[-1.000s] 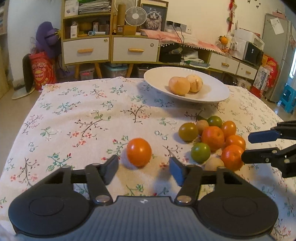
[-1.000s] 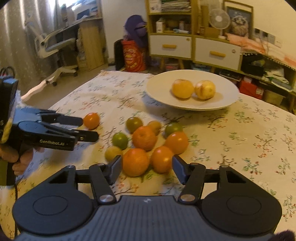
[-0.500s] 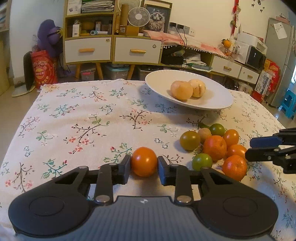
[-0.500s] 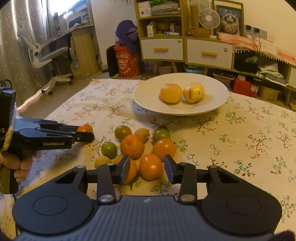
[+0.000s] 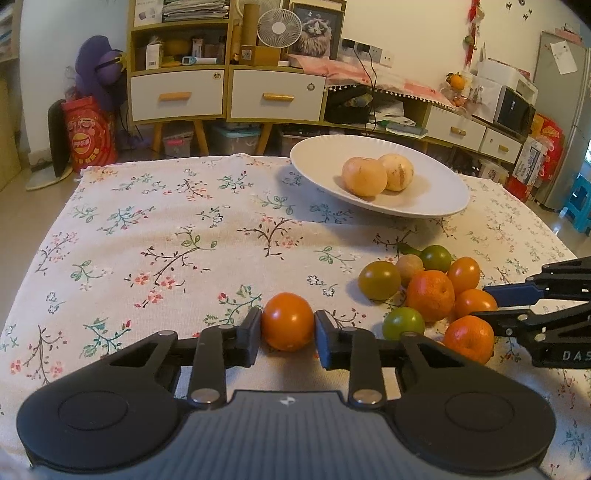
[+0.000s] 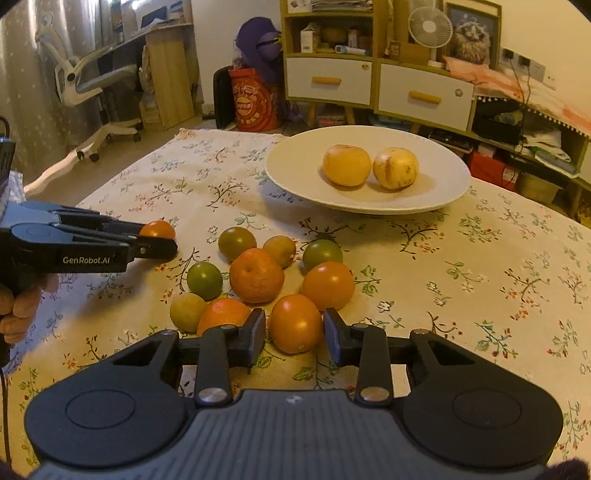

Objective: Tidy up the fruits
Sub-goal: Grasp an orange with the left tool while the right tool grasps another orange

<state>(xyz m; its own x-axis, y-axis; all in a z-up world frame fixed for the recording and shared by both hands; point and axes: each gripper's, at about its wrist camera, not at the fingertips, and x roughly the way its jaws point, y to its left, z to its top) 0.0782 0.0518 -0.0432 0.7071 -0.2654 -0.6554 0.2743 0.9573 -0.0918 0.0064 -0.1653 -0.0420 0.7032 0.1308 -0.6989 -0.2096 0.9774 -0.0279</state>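
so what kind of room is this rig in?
Likely a home living or dining room: a floral tablecloth on the table, a drawer cabinet with a desk fan, and a fridge.

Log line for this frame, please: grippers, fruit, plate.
left gripper: shut on lone orange fruit | right gripper: open around pile's orange fruit | white plate: two yellow fruits

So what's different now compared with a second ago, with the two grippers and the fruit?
The left gripper has closed on the lone orange fruit, which sat loose between its open fingers before. The right gripper has narrowed around one orange fruit in the pile, though small gaps remain. The white plate with its two yellow fruits and the rest of the pile stayed put.
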